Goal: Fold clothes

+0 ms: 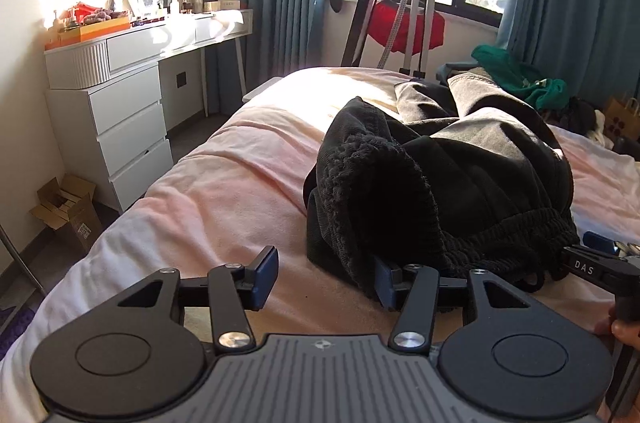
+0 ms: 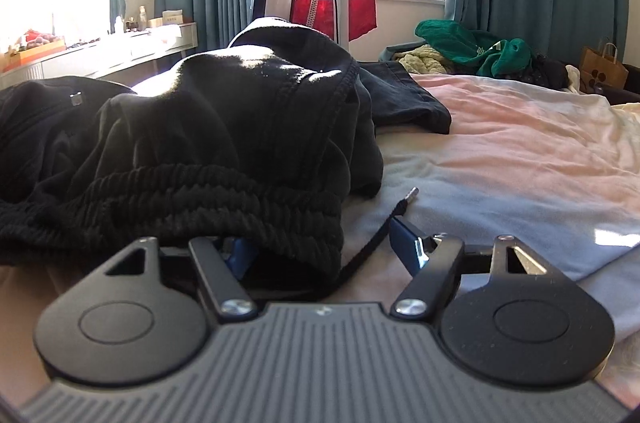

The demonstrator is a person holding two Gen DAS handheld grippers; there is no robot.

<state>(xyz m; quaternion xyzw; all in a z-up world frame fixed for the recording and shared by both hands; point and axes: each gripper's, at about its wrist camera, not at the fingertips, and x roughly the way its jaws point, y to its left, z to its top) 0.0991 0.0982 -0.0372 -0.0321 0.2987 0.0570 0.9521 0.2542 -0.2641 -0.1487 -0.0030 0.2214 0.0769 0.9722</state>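
Both of my claws are resting low on the bed point(image 1: 224, 191), and everything else sits relative to the black trousers point(image 1: 440, 183) heaped on it. Left of the trousers, my left claw point(image 1: 326, 277) is standing spread wide: its left finger is hovering over bare pink sheet, while its right finger is touching the ribbed waistband point(image 1: 380, 207), pinching nothing. Beyond that claw, further left of the trousers, a white dresser point(image 1: 120, 119) is lining the wall. Moving right, the trousers are lying crumpled mid-bed, legs trailing toward the window. At their near right edge, my right claw point(image 2: 320, 247) is also gaping; the waistband is draping over its left finger and a black drawstring point(image 2: 376, 243) is curling out between the fingers. Right of the trousers, a green garment point(image 2: 480, 47) is lying at the bed's far corner.
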